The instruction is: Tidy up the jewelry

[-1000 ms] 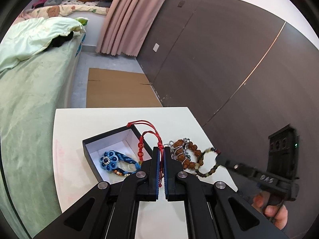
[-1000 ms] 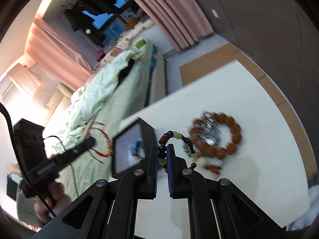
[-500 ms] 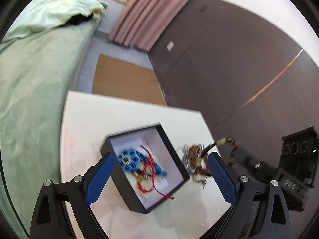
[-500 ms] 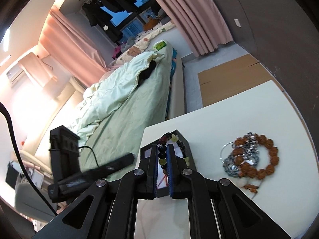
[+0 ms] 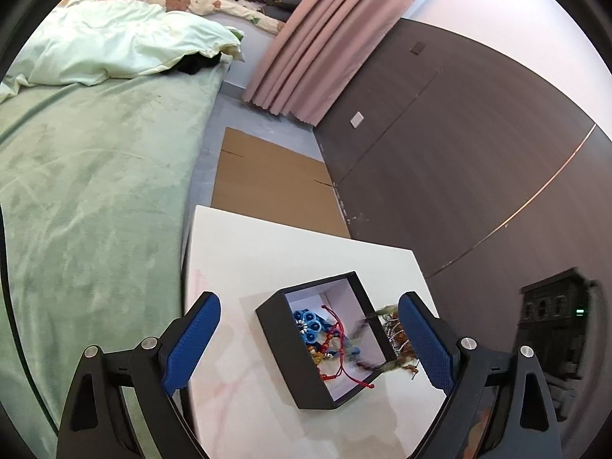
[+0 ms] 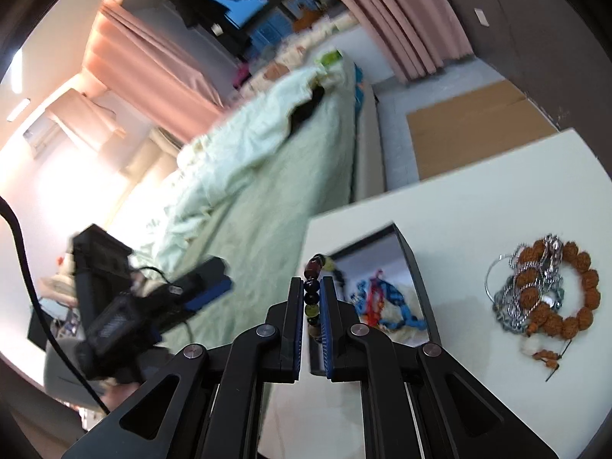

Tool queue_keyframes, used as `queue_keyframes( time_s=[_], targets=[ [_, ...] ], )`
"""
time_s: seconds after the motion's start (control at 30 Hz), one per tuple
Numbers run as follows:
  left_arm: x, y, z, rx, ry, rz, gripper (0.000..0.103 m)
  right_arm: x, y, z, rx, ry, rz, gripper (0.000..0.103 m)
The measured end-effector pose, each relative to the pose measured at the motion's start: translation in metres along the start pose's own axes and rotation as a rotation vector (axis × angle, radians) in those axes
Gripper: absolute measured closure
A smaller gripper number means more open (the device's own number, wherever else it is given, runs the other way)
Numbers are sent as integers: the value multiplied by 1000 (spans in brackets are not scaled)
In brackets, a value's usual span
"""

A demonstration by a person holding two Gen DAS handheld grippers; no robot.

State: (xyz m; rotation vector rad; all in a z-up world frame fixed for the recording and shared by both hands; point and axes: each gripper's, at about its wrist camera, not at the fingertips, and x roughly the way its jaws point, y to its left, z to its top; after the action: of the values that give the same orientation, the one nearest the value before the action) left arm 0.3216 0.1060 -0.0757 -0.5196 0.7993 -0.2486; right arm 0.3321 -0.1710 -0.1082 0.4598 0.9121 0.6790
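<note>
Dropped since a second ago: red string bracelet [image 5: 336, 344], now inside the open black box [image 5: 306, 390] on the white counter [image 5: 267, 252], beside blue knotted pieces [image 5: 310, 327]. Left claw [image 5: 310, 348] wide apart, empty. Right claw [image 6: 310, 302] over the box, opening, dark bead bracelet [image 6: 311, 287] between. Left outside: brown bead bracelet [image 6: 585, 287], silver chains [image 6: 512, 306].

Ahead of my left gripper, past the white counter [image 5: 290, 252], flattened cardboard [image 5: 267, 183] lies on the grey floor. A dark panelled wall [image 5: 459, 145] runs to its right, pink curtains [image 5: 325, 34] hang beyond, and a green-covered bed [image 5: 84, 176] fills its left side.
</note>
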Motion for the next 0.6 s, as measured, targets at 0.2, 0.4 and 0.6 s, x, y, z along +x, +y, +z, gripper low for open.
queue_keyframes(
  time_s=[0.2,0.4,0.6],
  targets=[
    [-5,-5,-1,7,-4,26,9,-10,-17,-8,43,-10,-73,52],
    [-7,-27,-4,40,-4,12,3,-49,-26,-8,49,-63,-94,43],
    [0,-56,-10,97,11,7,0,-87,-40,-10,74,-105,-133,31]
  ],
)
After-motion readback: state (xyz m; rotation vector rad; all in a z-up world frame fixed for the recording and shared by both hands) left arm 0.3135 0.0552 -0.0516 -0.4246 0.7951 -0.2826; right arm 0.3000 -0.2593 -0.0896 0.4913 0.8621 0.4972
